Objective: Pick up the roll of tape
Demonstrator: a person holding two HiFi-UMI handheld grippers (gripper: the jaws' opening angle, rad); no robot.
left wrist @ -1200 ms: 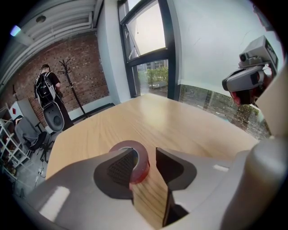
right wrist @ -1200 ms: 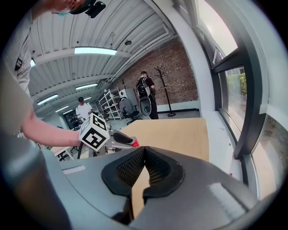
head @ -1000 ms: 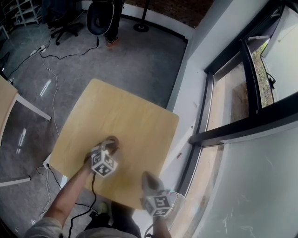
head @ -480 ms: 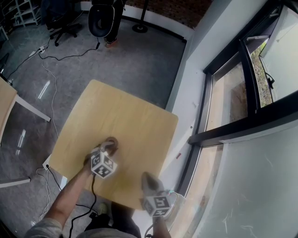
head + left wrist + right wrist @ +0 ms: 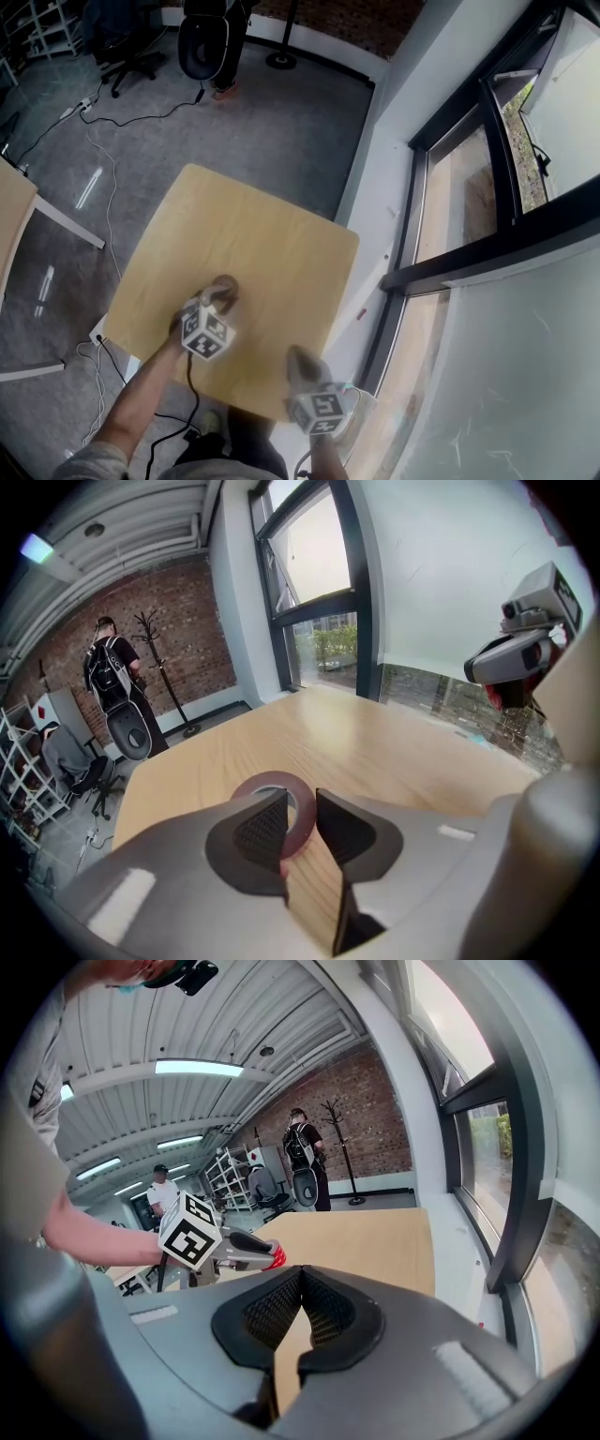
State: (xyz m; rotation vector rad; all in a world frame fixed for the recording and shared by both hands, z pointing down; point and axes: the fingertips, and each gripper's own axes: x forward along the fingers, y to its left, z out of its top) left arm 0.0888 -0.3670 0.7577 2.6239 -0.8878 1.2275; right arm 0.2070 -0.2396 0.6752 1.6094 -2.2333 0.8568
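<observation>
A dark reddish roll of tape lies flat on the light wooden table. My left gripper reaches down onto its near side. In the left gripper view the roll of tape has its rim between the two pads, which have just been closing and now press on it from both sides, one inside the ring and one outside. My right gripper hangs over the table's near right corner, apart from the tape. Its pads meet at the tips with nothing between them.
The table's right edge runs along a white sill and a dark window frame. An office chair and cables are on the grey floor beyond. Another table stands at the left. A person with a backpack stands far back.
</observation>
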